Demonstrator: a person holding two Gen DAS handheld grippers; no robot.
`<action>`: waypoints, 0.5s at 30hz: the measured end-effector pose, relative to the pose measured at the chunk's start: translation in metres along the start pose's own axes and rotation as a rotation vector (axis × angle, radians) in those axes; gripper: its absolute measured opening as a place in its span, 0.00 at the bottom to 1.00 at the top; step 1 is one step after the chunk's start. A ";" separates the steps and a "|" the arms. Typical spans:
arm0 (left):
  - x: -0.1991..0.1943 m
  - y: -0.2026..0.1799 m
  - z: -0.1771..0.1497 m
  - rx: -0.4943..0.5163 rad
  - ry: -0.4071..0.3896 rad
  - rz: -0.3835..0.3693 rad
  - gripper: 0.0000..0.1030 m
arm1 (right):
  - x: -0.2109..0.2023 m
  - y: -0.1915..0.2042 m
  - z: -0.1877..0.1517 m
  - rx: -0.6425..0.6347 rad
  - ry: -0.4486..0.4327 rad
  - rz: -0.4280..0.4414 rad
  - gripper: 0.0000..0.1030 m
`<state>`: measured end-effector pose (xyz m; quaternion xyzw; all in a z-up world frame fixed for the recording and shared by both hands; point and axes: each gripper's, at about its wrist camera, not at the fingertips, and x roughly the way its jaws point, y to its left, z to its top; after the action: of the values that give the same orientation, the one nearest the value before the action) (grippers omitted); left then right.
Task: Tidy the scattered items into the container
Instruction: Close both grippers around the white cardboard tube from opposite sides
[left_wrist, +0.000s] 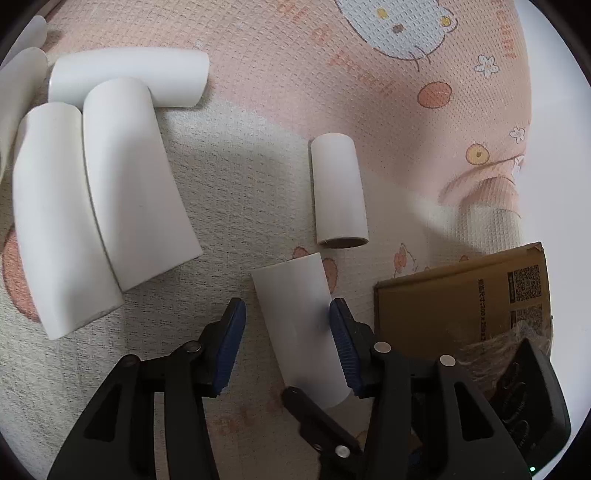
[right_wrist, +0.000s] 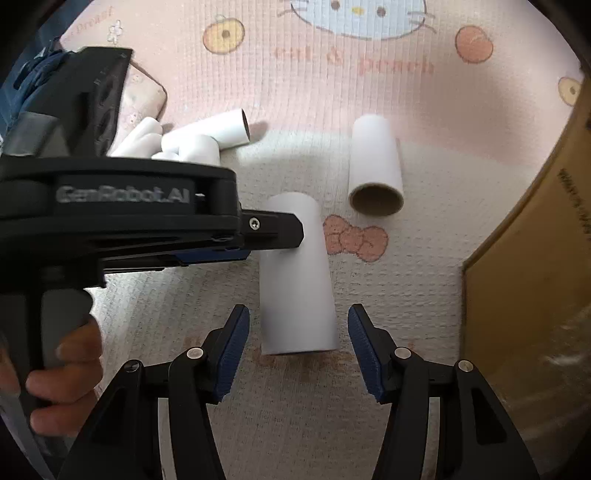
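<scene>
Several white paper rolls lie on a pink cartoon mat. My left gripper is open, its blue pads on either side of one roll that lies flat; the right pad is at the roll's side. The same roll lies in front of my right gripper, which is open and empty. The left gripper body shows in the right wrist view, over the roll's far end. A second roll lies just beyond. A cardboard box stands to the right.
A pile of more white rolls lies at the left, also visible at the back left in the right wrist view. A hand holds the left gripper's handle. Crinkled clear plastic lines the box.
</scene>
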<state>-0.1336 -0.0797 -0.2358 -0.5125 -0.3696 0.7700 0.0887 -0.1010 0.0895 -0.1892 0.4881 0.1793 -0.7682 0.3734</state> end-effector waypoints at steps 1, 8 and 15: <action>0.001 0.000 0.000 -0.003 0.001 -0.007 0.49 | 0.002 -0.002 0.000 0.011 0.006 0.011 0.51; 0.013 -0.002 0.002 -0.030 0.014 -0.058 0.45 | 0.018 -0.022 0.000 0.110 0.050 0.066 0.51; 0.012 -0.007 0.003 -0.009 0.007 -0.052 0.44 | 0.027 -0.038 0.005 0.186 0.069 0.137 0.50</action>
<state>-0.1433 -0.0705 -0.2394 -0.5055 -0.3859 0.7641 0.1079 -0.1388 0.1003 -0.2144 0.5579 0.0864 -0.7368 0.3719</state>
